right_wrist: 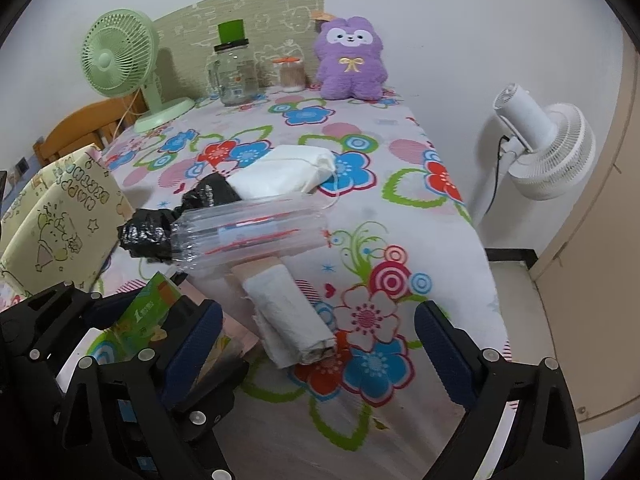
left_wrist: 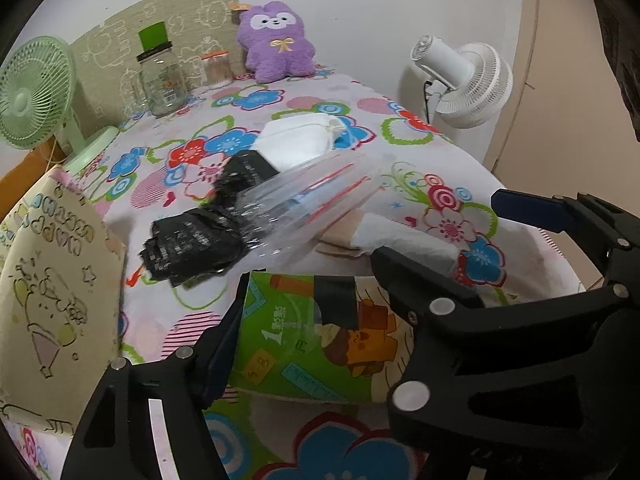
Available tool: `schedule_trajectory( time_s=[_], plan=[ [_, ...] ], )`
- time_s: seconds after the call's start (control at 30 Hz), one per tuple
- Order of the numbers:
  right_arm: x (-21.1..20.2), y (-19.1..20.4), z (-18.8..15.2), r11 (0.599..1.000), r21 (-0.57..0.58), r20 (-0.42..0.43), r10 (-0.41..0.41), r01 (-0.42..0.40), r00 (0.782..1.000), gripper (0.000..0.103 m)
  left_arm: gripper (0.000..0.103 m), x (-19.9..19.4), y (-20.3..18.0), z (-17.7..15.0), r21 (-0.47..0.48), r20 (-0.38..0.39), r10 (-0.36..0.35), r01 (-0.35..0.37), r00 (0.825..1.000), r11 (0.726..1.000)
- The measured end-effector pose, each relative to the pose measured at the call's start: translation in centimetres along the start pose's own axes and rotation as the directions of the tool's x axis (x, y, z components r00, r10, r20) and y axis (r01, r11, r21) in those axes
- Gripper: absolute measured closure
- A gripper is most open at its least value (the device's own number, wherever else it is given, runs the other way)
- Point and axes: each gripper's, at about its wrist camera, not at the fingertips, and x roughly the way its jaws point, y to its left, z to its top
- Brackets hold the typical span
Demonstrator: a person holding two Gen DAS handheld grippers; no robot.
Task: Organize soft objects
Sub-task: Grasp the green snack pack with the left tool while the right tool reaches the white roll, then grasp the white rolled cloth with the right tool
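Left wrist view — left gripper (left_wrist: pixel 316 312) clamped on green tissue pack (left_wrist: pixel 304 340); right gripper (right_wrist: pixel 320 320) apart, white roll (right_wrist: pixel 288 316) between.

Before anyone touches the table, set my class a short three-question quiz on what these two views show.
1. True or false: the purple plush toy lies beside the white rolled towel.
2. What sits between the left tongs? A) green printed tissue pack B) black plastic bag C) glass jar
3. Which electric fan stands on the flowered tablecloth?
Key: 1 false, it sits at the cloth's far end; 2 A; 3 the pale green fan.
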Motion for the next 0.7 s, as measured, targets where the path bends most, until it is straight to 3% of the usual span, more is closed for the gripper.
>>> schedule_trajectory(
  time_s=[0.27,0.47,0.6,0.7],
  plan=[
    [1.1,1.4,0.7,0.999,-0.004,-0.01,0.042,-0.042,0.999,0.009,0.026,0.0,1.8,-0.3,-0.02,-0.008,0.036,-0.036,0.999,0.999],
    [3.0,1.6,0.7,0.999,0.015,-0.083,0.029,-0.028,0.996,0.024,0.025,0.3,3.1,-0.2,-0.056,-0.012,0.052,-0.053,0.999,0.997],
    [3.0,1.8,0.4,1.0,0.009,-0.078,0.013,-0.012,0.997,0.03,0.025,0.3,2.9,-0.2,-0.043,-0.005,0.063,-0.063,0.998,0.997],
    [2.8,2.0,0.2,1.0,0.011,-0.073,0.03,-0.029,0.997,0.045,0.025,0.3,3.0,-0.2,-0.045,-0.004,0.061,-0.061,0.998,0.997]
  ],
)
